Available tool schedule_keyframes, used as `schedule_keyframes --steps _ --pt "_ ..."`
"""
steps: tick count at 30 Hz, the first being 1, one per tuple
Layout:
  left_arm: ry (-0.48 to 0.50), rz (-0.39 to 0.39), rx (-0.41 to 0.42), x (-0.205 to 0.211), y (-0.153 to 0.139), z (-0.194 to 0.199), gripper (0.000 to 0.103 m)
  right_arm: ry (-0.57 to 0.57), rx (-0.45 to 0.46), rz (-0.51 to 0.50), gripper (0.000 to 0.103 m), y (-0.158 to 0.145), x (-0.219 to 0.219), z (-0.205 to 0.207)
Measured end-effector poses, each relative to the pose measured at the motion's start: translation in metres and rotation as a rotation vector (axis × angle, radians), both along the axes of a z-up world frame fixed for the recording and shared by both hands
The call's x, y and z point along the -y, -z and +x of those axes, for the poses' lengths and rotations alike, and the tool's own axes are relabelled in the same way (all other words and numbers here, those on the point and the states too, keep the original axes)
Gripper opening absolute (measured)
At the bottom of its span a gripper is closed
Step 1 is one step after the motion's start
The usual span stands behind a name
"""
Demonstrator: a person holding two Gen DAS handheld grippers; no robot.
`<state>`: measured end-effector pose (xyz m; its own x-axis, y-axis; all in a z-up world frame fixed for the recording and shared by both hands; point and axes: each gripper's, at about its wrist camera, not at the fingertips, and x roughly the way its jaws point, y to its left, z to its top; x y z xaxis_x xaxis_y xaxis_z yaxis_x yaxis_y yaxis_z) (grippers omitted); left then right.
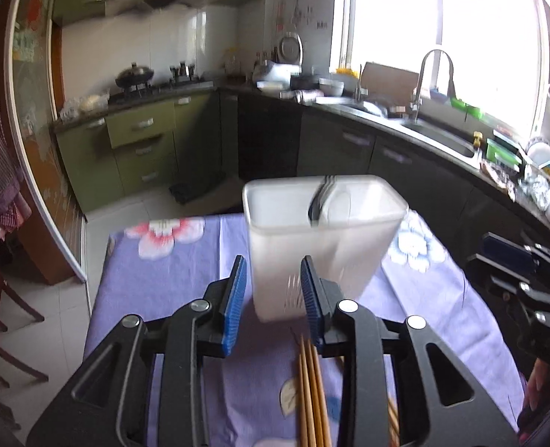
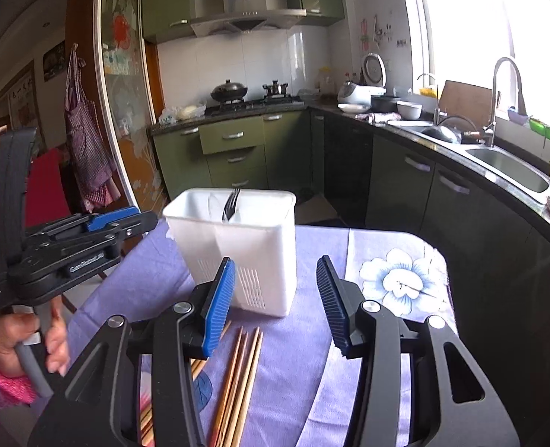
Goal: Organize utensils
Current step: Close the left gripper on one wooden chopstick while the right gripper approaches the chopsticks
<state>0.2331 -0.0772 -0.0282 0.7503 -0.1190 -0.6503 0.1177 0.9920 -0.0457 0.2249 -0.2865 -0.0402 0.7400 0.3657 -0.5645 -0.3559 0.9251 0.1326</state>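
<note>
The left gripper [image 1: 273, 290] hovers with its blue-padded fingers spread and empty. Just beyond their tips a white, slotted plastic utensil holder [image 1: 321, 246] stands upright on the bench [image 1: 170, 272], covered by a lilac flowered cloth, with a dark metal fork [image 1: 321, 197] inside. Thin wooden chopsticks [image 1: 312, 391] lie beneath the right-hand finger. The right gripper [image 2: 275, 290] is also wide and empty; the holder sits just past its left finger.

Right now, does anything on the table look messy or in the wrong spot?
Yes. The chopsticks lie loose on the purple tablecloth in front of the white utensil holder, not standing inside it. Only a fork is in the holder. Both grippers, left and right, are open and empty. Nothing looks spilled or broken.
</note>
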Motion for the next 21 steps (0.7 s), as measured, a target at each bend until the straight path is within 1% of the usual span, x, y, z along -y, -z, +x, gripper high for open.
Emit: schedule_keyframes --steps 2,4,6,7,10,11,13,17,21 --pt "0.026 -0.014 -0.146 -0.003 0.023 -0.003 0.027 -0.001 -0.061 -0.002 0.047 0.016 0.001 0.002" --pt "0.042 -0.033 -0.252 -0.002 0.046 -0.005 0.026 -0.012 -0.108 -0.001 0.048 0.03 0.001 0.004" --pt "0.055 -0.023 -0.318 0.004 0.064 -0.003 0.026 -0.027 -0.153 -0.016 0.048 0.044 -0.004 0.006" --pt "0.057 -0.003 -0.347 0.008 0.073 -0.002 0.026 -0.032 -0.173 -0.026 0.048 0.049 -0.005 0.007" --pt "0.071 0.017 -0.432 0.019 0.093 0.003 0.025 -0.035 -0.197 -0.048 0.048 0.061 -0.006 0.006" --pt "0.069 0.022 -0.451 0.022 0.098 0.004 0.022 -0.034 -0.2 -0.051 0.048 0.064 -0.005 0.005" --pt "0.066 0.036 -0.473 0.023 0.105 0.006 0.022 -0.035 -0.202 -0.053 0.048 0.067 0.0 0.003" --pt "0.053 0.061 -0.488 0.022 0.111 0.008 0.021 -0.033 -0.201 -0.055 0.05 0.068 0.006 0.002" --pt "0.059 0.077 -0.5 0.024 0.111 0.009 0.021 -0.031 -0.204 -0.05 0.05 0.064 0.008 0.004"
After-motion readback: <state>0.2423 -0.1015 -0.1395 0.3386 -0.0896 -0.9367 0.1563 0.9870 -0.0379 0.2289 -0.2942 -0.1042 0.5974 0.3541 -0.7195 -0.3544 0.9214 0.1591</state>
